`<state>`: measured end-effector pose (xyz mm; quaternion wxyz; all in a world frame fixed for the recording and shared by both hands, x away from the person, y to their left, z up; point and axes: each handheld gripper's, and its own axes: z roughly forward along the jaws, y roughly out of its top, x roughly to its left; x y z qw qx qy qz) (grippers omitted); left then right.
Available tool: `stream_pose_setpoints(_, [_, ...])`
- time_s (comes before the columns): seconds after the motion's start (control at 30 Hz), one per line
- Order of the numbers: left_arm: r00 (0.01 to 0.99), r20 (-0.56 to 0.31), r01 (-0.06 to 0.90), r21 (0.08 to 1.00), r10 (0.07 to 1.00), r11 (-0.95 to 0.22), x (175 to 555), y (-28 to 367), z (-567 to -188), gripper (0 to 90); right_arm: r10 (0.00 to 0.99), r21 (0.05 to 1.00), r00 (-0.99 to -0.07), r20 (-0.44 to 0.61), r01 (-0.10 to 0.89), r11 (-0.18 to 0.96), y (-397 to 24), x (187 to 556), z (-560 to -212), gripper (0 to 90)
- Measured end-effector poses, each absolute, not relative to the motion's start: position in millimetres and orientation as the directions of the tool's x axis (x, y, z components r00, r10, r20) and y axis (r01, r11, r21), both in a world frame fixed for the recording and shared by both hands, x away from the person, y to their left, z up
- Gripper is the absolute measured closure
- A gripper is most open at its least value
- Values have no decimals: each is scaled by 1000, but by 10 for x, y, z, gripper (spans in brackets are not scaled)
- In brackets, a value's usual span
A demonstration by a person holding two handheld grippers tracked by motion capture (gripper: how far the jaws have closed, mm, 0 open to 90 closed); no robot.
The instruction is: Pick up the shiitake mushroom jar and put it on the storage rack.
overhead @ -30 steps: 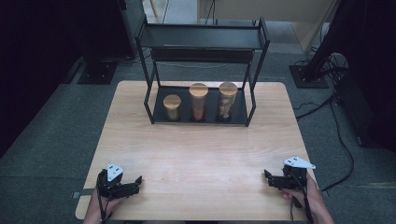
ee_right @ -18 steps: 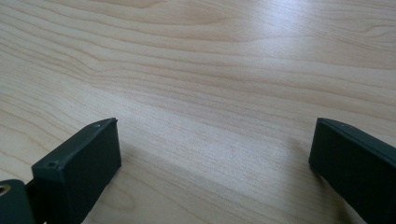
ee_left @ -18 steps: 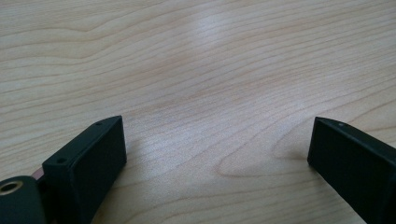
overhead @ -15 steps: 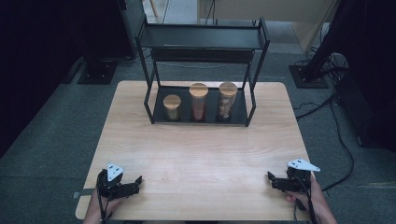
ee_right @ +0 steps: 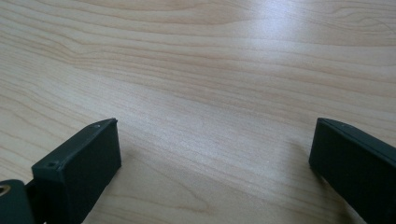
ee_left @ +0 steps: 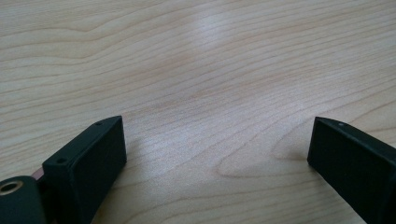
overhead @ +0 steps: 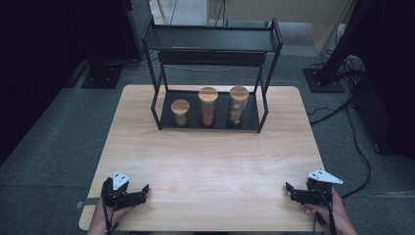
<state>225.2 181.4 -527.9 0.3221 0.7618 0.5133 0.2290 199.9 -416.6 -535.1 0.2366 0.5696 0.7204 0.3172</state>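
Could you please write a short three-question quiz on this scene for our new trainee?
1. How many jars stand on the bottom shelf of the black rack?
2. True or false: the left gripper holds a jar.
3. Which jar is shortest: A left, B middle, C right?

Key: 1. Three. 2. False; both the left and the right gripper are open over the bare table. 3. A.

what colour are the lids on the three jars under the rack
Light tan, like wood or cork, on all three jars; the high view shows them best.
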Motion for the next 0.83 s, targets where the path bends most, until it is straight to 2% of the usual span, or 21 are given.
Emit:
stream_pose_setpoints(0.5, [360, 18, 637, 726, 933, -260, 2252, 1811, -5279, 46, 972, 728, -232, 27, 671, 140, -4208, 1953, -5351, 16])
stream_pose_setpoints(0.83, [392, 19, 620, 733, 920, -279, 2241, 1801, -5276, 46, 970, 733, -236, 56, 669, 120, -4238, 1948, -5347, 13])
